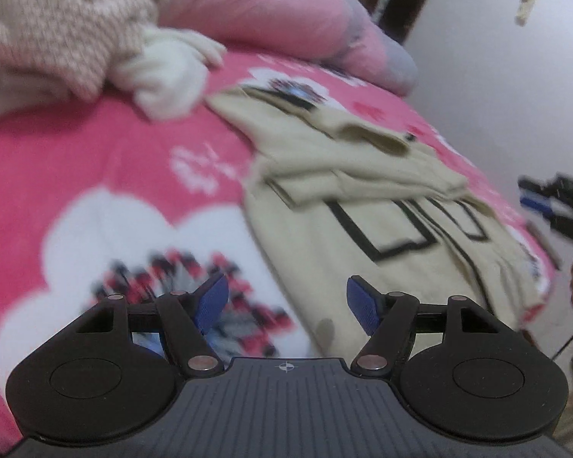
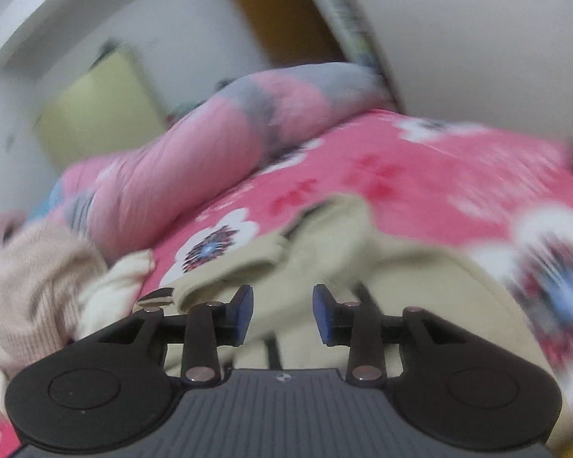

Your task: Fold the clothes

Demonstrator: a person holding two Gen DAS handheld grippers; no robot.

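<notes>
The pink blanket [image 1: 95, 160] covered the bed, w/ a cream shirt [image 1: 382, 236] lying partly folded on it, and a knit sweater [image 1: 57, 23] at the far left. Left gripper [image 1: 286, 305] and right gripper [image 2: 282, 313] were both apart, holding nothing, just above the shirt's near edge.

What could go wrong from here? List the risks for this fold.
1. Both the left hand-held gripper and the right hand-held gripper are open and empty, so a pinch may catch the pink bedspread beneath the cream garment.
2. The garment's folded sleeve lies loose and may slip.
</notes>
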